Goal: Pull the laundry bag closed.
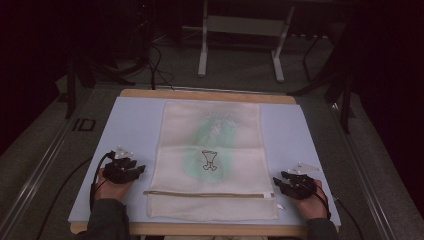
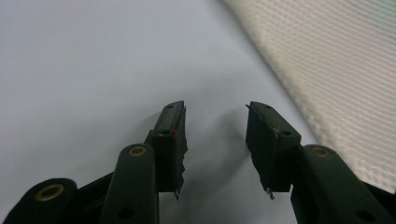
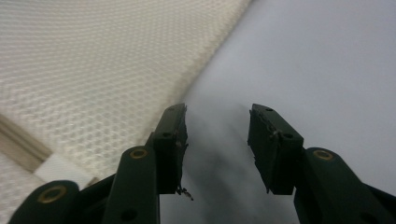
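Left gripper and right gripper parked on pale blue mat, jaws wide, gripping nothing, flanking cream mesh zip laundry bag. Laid flat mid-mat, zipper nearest, likely staged for two-handed pickup or fold.

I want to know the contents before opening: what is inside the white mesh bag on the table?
Through the mesh bag a blurred green shape shows, from its upper part to its middle. The mesh veils it, so what it is stays unclear. The zipper looks closed.
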Demonstrator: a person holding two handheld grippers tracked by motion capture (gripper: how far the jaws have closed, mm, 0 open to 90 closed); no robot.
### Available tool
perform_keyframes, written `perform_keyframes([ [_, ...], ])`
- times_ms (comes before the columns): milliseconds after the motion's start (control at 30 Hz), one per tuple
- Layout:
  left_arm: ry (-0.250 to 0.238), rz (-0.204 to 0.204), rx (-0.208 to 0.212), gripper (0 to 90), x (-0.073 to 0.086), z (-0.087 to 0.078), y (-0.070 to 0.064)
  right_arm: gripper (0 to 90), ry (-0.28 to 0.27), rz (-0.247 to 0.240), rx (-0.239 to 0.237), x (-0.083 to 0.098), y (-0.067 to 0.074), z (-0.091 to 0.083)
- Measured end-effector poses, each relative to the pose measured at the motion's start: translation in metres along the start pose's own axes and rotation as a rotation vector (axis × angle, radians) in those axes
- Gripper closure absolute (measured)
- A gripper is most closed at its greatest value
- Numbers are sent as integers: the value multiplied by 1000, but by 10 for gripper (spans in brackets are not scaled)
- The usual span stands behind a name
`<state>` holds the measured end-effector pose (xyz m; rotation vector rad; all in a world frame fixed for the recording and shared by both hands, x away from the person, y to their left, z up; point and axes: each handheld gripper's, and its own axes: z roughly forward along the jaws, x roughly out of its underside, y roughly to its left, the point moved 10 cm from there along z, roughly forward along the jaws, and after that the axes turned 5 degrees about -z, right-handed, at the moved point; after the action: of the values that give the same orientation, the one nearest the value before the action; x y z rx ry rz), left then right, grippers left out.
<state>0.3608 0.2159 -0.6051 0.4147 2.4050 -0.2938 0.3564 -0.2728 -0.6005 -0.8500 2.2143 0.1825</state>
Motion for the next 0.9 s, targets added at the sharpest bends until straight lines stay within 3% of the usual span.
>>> perform_keyframes([
  [200,-8,15,22,578,-2,0,-5,555,4,-7,-9,0,3,0],
  [467,13,33,40,580,0,1,-9,590,-6,-6,-67,-3,10,-4],
  [700,22,46,46,586,0,1,-13,582,-18,-47,-71,-11,18,-8],
  [800,23,48,49,590,0,1,-14,583,-25,-46,-81,-13,21,-9],
  [900,24,51,52,592,0,2,-14,587,-33,-77,-110,-21,29,-11],
])
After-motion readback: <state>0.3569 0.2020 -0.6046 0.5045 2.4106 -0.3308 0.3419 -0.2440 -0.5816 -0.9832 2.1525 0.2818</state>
